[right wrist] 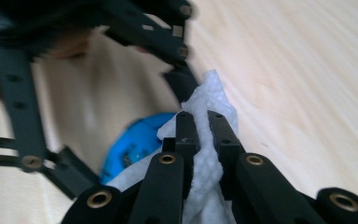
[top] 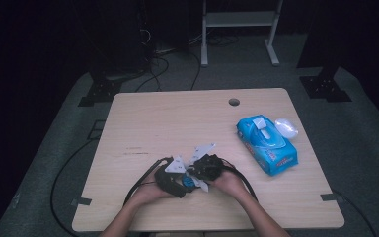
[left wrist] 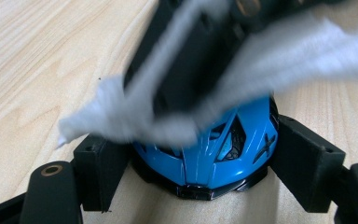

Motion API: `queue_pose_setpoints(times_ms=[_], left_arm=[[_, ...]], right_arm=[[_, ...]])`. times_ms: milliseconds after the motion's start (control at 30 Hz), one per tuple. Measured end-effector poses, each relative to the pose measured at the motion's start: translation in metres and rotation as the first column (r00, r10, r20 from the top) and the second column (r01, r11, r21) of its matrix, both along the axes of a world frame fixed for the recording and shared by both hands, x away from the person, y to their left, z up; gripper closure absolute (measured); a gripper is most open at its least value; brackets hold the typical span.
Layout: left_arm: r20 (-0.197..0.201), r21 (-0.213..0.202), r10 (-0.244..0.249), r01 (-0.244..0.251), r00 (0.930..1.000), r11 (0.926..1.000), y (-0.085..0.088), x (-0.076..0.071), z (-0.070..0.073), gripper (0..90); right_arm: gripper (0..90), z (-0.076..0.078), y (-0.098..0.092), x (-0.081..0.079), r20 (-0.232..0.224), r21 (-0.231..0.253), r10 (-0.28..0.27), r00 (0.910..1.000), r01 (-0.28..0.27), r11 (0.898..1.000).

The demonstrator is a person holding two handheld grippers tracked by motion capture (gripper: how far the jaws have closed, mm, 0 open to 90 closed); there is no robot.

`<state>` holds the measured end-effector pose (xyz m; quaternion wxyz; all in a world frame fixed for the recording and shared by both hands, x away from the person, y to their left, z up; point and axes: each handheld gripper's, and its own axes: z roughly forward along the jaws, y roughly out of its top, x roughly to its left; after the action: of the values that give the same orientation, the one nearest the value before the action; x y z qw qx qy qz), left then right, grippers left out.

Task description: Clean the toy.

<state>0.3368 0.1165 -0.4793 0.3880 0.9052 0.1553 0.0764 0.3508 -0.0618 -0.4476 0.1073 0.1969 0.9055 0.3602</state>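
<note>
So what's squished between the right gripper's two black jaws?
A white wipe. The right gripper view shows the right gripper pinching it tight, with a blue toy car just behind it.

In the right gripper view, the right gripper (right wrist: 204,140) has its two black jaws pinched tight on a crumpled white wipe (right wrist: 205,172). Just beyond the wipe sits a blue toy car (right wrist: 133,147), touching its edge, framed by the left gripper (right wrist: 121,107) over the pale wooden table (right wrist: 298,93).
</note>
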Motion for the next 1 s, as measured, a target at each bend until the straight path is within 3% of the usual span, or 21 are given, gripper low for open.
queue_pose_setpoints(times_ms=[100,167,333,533,767,1000], left_arm=[[-0.001,-0.001,-0.001,0.001,1.0000,1.0000,0.000,0.000,0.000,23.8],[-0.005,-0.001,-0.004,0.004,1.0000,1.0000,0.000,0.001,0.000,23.9],[-0.002,-0.001,0.002,-0.002,1.0000,1.0000,0.000,0.000,0.000,23.8],[0.002,0.003,-0.001,0.001,1.0000,1.0000,0.000,0.000,0.000,23.8],[-0.003,0.000,-0.002,0.002,1.0000,1.0000,0.000,0.000,0.000,23.9],[-0.001,0.000,0.000,0.000,1.0000,1.0000,0.000,0.000,0.000,23.9]], right_arm=[[84.0,-0.001,-0.004,0.001,-0.027,0.031,-0.036,0.9990,0.037,0.999],[84.0,-0.002,0.001,-0.003,-0.039,0.040,-0.020,0.9991,0.021,0.999],[84.1,-0.004,0.007,-0.007,-0.011,0.018,0.018,0.9998,-0.017,1.000],[84.2,-0.002,-0.007,0.000,-0.035,0.044,-0.074,0.9967,0.075,0.996],[84.1,-0.003,0.005,-0.006,-0.012,0.026,-0.030,0.9995,0.030,0.999],[84.2,-0.002,-0.004,-0.002,-0.028,0.044,-0.077,0.9966,0.078,0.996]])
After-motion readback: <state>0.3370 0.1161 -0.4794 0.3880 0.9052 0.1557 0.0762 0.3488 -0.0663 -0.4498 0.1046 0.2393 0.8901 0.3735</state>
